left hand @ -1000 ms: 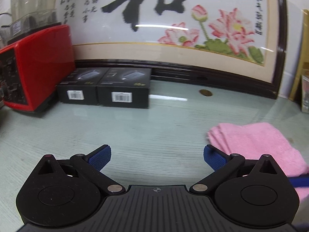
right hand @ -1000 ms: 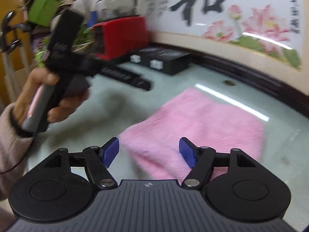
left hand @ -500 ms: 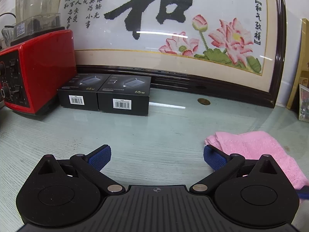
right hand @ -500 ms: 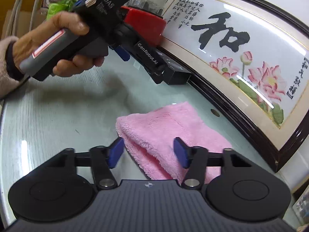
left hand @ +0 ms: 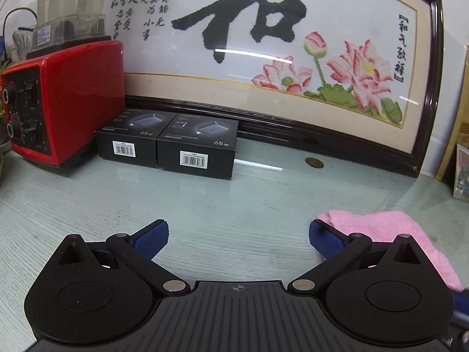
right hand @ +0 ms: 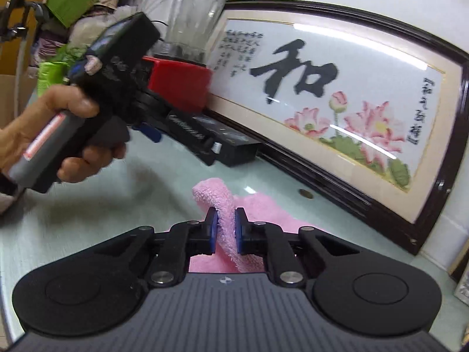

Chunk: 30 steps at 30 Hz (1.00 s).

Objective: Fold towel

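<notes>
A folded pink towel (right hand: pixel 258 205) lies on the pale green table. My right gripper (right hand: pixel 226 228) is shut on the towel's near edge, a fold of pink cloth pinched between its blue pads. In the left wrist view the towel (left hand: pixel 390 228) lies at the lower right, partly behind the right finger. My left gripper (left hand: pixel 238 236) is open and empty above the bare table, left of the towel. The left gripper's body (right hand: pixel 117 67) also shows in the right wrist view, held in a hand.
A red blender base (left hand: pixel 64 99) stands at the back left. Two black boxes (left hand: pixel 167 143) lie beside it. A large framed embroidery (left hand: pixel 263 58) leans along the back. A coin (left hand: pixel 314 162) lies near the frame. Framed items (left hand: pixel 461 173) stand at the far right.
My right gripper has closed on the towel's near edge and raised it a little. My left gripper has drawn back to the left, staying open.
</notes>
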Motion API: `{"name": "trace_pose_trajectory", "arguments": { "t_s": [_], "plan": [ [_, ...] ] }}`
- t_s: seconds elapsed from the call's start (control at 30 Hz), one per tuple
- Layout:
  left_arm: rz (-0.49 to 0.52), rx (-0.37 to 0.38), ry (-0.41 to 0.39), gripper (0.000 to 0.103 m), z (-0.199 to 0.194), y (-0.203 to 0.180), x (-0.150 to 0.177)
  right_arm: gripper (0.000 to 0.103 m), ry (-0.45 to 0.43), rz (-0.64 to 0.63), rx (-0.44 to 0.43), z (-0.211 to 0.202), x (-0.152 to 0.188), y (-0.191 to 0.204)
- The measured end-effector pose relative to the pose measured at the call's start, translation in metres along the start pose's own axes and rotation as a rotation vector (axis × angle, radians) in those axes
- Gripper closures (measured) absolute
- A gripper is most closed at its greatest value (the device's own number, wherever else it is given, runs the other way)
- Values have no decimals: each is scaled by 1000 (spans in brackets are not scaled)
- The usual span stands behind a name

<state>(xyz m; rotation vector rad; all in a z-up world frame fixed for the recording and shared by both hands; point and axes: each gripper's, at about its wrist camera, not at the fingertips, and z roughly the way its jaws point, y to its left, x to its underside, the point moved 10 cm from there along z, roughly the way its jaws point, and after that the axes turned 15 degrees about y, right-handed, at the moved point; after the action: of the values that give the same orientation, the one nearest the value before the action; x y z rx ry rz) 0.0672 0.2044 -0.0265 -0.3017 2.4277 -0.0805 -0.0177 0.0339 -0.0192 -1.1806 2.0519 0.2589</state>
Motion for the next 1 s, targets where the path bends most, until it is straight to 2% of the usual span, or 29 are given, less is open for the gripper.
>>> {"name": "trace_pose_trajectory", "arguments": {
  "t_s": [0.1, 0.13, 0.2, 0.23, 0.3, 0.4, 0.47, 0.53, 0.63, 0.7, 0.77, 0.83, 0.87, 0.93, 1.0],
  "plan": [
    [28, -11, 0, 0, 1, -4, 2, 83, 70, -38, -28, 11, 8, 11],
    [37, -12, 2, 0, 2, -6, 2, 81, 65, -34, -34, 9, 8, 12],
    [62, -7, 6, 0, 3, -12, 4, 69, 45, 13, -102, 2, 6, 8],
    [77, 7, 5, 0, 3, -16, 5, 62, 22, 76, -202, -9, 3, 2],
    [106, 37, 5, 0, 3, -24, 8, 51, -42, 160, -279, -30, 0, -14],
    [178, 105, -8, 0, -1, -43, 12, 44, -124, 277, -326, -57, 0, -42],
    [246, 150, -22, 0, -6, -58, 17, 42, -167, 440, -376, -70, 6, -81],
    [332, 168, -44, 0, -11, -73, 24, 39, -168, 561, -434, -66, 11, -104],
    [433, 138, -51, 0, -11, -88, 35, 38, -44, 717, -640, -33, 26, -118],
    [473, 91, -26, 0, -3, -92, 41, 42, 173, 801, -650, 5, 49, -113],
    [502, 53, 21, 0, 7, -94, 46, 41, 180, 814, -650, 6, 51, -113],
    [518, 27, 41, 0, 13, -94, 50, 30, 157, 809, -634, -1, 48, -114],
    [523, 23, 37, 0, 12, -95, 50, 28, 110, 782, -577, -10, 40, -120],
    [534, 14, 32, 0, 11, -95, 52, 21, 87, 758, -523, -15, 32, -126],
    [533, 15, 33, 0, 12, -95, 52, 20, 102, 740, -489, -5, 21, -132]
  ]
}}
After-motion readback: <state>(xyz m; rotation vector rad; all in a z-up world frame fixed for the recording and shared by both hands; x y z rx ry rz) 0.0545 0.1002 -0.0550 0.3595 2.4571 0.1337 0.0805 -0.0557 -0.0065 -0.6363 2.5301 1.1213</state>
